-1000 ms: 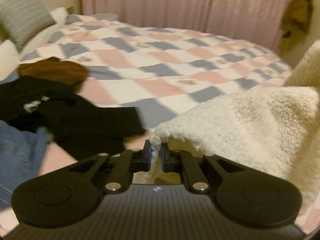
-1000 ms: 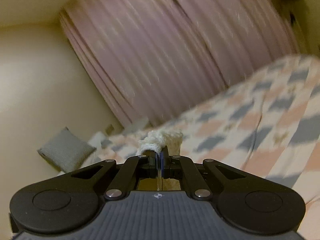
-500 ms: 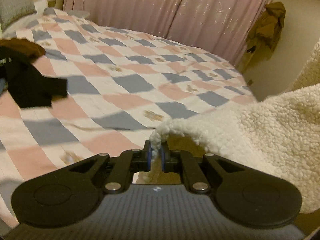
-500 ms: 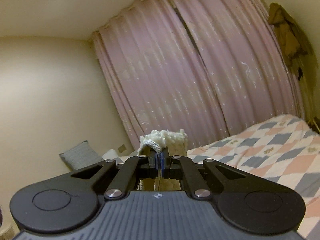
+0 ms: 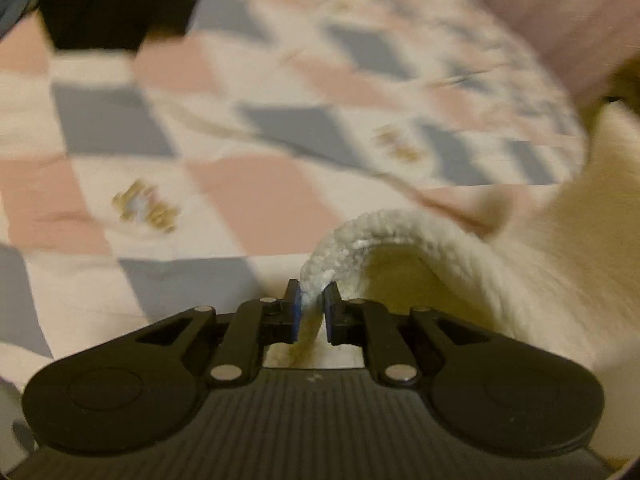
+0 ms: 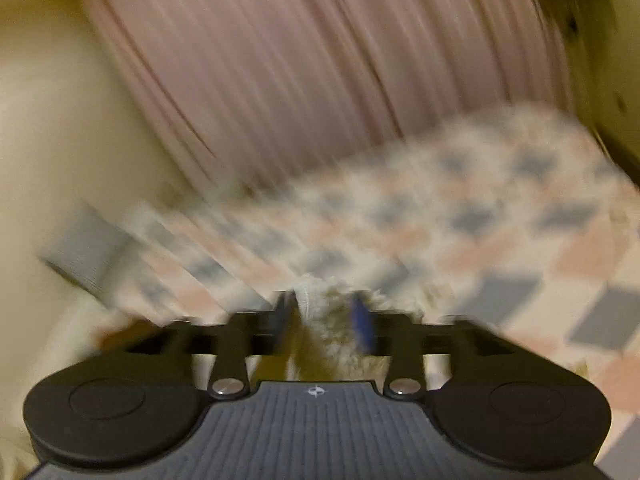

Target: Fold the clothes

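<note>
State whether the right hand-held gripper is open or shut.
Open. The right hand-held gripper shows its fingers set wide apart, with the cream fleece garment loose between them.

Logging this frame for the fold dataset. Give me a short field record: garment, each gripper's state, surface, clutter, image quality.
garment: cream fleece garment, fluffy, edge looped up in front of the left gripper
left gripper: jaws slightly parted, fleece edge between them
right gripper: jaws apart, fleece between them
surface: checked bedspread, pink, grey and white
clutter: black garment at far left of bed
background: pink curtain
image quality: heavy motion blur in both views
</note>
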Tool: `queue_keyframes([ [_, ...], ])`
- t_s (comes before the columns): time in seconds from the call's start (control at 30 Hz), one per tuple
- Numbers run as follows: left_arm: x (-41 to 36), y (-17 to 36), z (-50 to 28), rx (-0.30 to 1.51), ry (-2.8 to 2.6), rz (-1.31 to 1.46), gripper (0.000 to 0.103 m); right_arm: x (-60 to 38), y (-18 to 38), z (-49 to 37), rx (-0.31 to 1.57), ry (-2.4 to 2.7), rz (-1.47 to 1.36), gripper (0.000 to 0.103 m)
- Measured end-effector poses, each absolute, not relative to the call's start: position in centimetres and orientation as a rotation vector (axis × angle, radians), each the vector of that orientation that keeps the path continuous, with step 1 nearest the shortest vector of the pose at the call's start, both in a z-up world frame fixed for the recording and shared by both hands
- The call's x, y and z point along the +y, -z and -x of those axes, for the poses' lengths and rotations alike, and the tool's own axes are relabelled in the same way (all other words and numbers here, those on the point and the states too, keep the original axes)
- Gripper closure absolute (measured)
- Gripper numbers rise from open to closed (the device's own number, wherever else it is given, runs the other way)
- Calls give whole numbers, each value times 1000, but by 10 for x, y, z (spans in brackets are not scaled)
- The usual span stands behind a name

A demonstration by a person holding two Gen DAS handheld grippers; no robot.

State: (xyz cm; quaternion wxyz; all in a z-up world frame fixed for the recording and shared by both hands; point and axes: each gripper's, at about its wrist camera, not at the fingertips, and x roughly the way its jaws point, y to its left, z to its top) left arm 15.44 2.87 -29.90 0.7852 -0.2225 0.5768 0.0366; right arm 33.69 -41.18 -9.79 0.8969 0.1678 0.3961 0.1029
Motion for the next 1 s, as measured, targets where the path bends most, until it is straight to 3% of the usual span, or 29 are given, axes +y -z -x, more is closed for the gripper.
queue_keyframes([
  [0.1,37,336,-145,1269,-80,404,94,-402,160,-331,877,-203,-359,44],
  [0.13,38,348,-138,1283,-74,367,93,-405,179,-320,878,-218,-388,31],
  [0.17,38,360,-131,1295,-69,332,91,-409,201,-303,884,-226,-417,28],
  [0.5,30,400,-77,1156,138,65,80,-517,403,-109,1013,-153,-701,28],
  [0.6,24,402,-70,1072,148,-66,68,-545,436,-65,983,-163,-802,28],
  [0.93,48,413,-46,926,145,141,68,-561,488,16,842,-238,-979,28],
  [1.0,55,412,-48,904,148,188,63,-557,486,17,851,-262,-1029,28],
])
